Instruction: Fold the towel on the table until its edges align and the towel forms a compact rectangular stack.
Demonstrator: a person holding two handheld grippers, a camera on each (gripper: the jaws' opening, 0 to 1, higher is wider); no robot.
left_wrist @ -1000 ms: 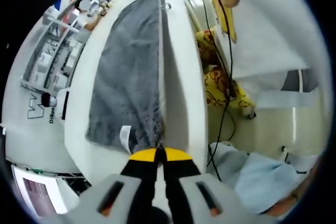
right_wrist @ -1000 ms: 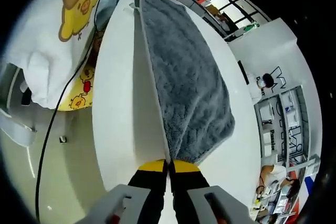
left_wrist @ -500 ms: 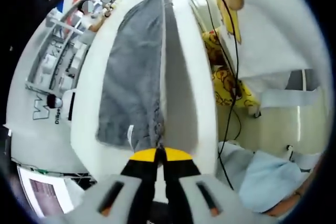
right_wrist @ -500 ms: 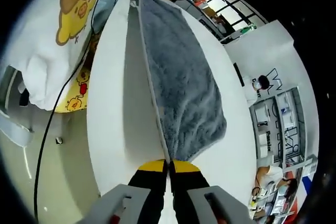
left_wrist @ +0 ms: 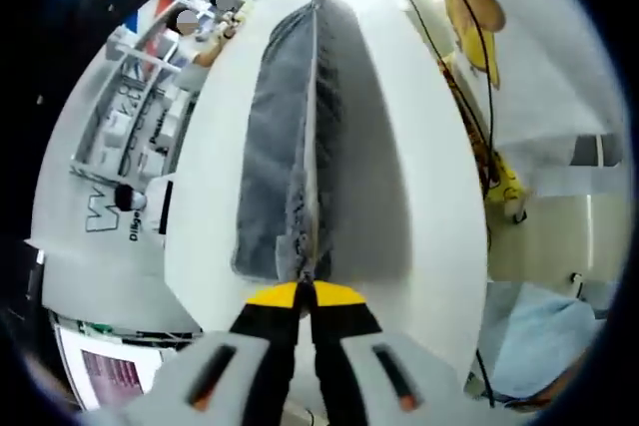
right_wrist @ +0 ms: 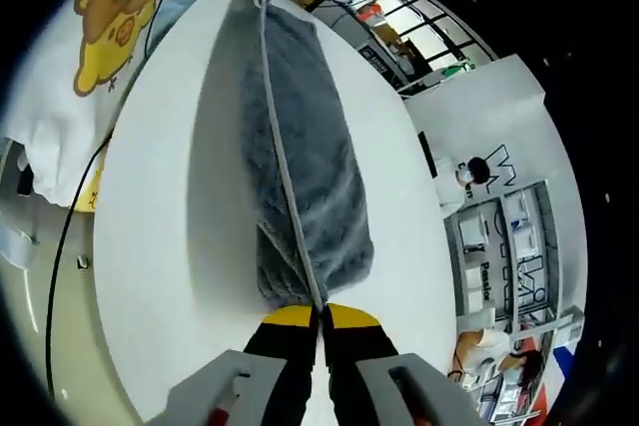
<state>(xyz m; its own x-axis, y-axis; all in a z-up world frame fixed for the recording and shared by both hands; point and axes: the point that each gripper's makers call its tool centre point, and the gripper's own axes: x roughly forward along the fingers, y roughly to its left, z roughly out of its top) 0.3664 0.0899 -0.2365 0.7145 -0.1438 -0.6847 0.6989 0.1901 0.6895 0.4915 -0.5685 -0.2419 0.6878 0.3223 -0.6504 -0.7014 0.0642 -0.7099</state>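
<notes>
One grey towel (left_wrist: 285, 177) hangs stretched in a taut line between two pairs of tongs, one pair at each end of its top edge, with its body drooping down onto the white tabletop (left_wrist: 399, 177) below. In the left gripper view the left tongs (left_wrist: 303, 291) are clenched on the near corner of the towel, the yellow tips pressed together with the cloth edge running straight out from them to the far end, where the other tongs show as a small yellow speck. In the right gripper view the right tongs (right_wrist: 318, 314) are likewise clamped on the opposite corner of the towel (right_wrist: 305, 177), and the edge runs away over the tabletop (right_wrist: 160, 246) in the same straight line. The step in hand looks like a fold in mid-carry: the pinched edge is lifted and appears ready to be laid over onto the rest of the cloth. The next move probably calls for both pairs of tongs to travel together, keeping the edge taut and level, then lower it so it meets the opposite edge squarely before letting go. Count: one towel, one tabletop, two pairs of tongs; shelves and a screen stand beyond the far side
</notes>
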